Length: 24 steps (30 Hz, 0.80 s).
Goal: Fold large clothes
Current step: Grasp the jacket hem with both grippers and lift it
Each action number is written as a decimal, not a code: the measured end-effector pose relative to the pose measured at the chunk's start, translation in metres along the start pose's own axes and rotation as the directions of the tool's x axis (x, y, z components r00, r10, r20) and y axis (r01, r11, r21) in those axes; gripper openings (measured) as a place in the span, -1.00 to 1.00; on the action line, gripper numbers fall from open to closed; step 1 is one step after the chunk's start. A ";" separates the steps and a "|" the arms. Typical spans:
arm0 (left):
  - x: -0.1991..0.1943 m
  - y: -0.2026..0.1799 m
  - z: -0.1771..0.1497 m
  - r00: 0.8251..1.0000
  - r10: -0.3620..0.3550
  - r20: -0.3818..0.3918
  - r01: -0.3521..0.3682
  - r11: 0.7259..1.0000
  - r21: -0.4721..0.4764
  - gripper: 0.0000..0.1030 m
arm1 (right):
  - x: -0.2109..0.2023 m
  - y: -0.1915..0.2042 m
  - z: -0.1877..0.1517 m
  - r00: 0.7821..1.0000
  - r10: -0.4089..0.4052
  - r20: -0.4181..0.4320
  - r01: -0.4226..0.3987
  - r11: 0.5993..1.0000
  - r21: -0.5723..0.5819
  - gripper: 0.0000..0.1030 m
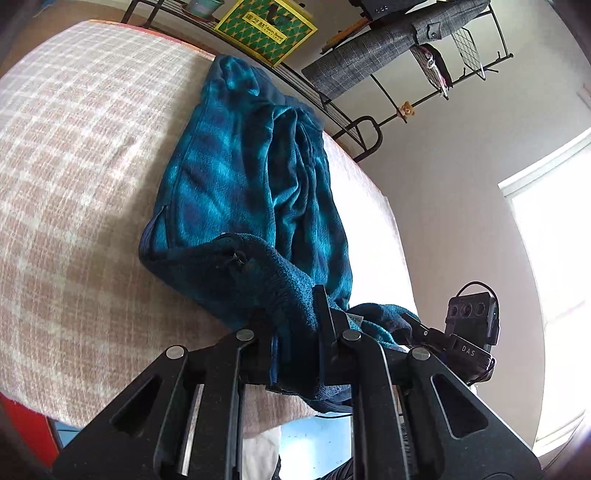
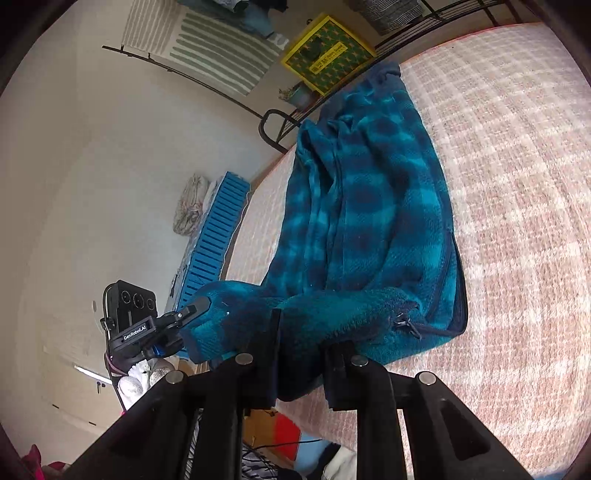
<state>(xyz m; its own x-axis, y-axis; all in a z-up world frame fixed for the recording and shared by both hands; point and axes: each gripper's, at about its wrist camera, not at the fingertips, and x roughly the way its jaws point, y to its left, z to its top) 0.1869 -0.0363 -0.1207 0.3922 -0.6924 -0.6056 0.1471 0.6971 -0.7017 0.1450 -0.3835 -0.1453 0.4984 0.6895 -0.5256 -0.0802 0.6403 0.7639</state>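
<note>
A teal and navy checked fleece jacket (image 1: 251, 177) lies lengthwise on the bed, with its zipper edge facing me. My left gripper (image 1: 293, 314) is shut on a lifted fold of its near hem. The right gripper (image 1: 417, 325) shows just to the right, pinching the same hem. In the right wrist view the jacket (image 2: 369, 206) stretches away from me, and my right gripper (image 2: 304, 339) is shut on the thick hem beside the zipper pull (image 2: 404, 323). The left gripper (image 2: 192, 310) clamps the hem's far corner on the left. The hem hangs raised between both grippers.
The bed has a pink and white checked cover (image 1: 74, 184). Behind it stands a black metal rack (image 1: 351, 125) with a yellow-green box (image 1: 266, 29) and a grey checked garment (image 1: 388, 44). A blue slatted crate (image 2: 218, 236) leans by the bed's edge. A bright window (image 1: 554, 258) is on the right.
</note>
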 end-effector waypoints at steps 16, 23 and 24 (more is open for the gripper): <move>0.090 0.051 0.068 0.993 0.121 -0.013 -0.122 0.987 -0.106 -0.75 | 0.065 -0.043 0.079 0.982 -0.188 -0.023 0.188 0.982 0.013 -0.68; 0.093 0.060 0.072 0.995 0.095 -0.032 -0.098 0.985 -0.141 -0.72 | 0.049 -0.049 0.081 0.995 -0.096 -0.023 0.098 0.990 0.104 -0.49; 0.093 0.060 0.073 0.995 0.089 -0.035 -0.093 0.985 -0.143 -0.72 | 0.044 -0.049 0.081 0.997 -0.081 -0.019 0.082 0.989 0.120 -0.48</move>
<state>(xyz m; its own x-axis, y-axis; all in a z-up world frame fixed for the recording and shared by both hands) 0.2981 -0.0449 -0.1919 0.3716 -0.6338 -0.6784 -0.0215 0.7247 -0.6888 0.2402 -0.4122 -0.1756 0.4865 0.6420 -0.5926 0.0654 0.6496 0.7575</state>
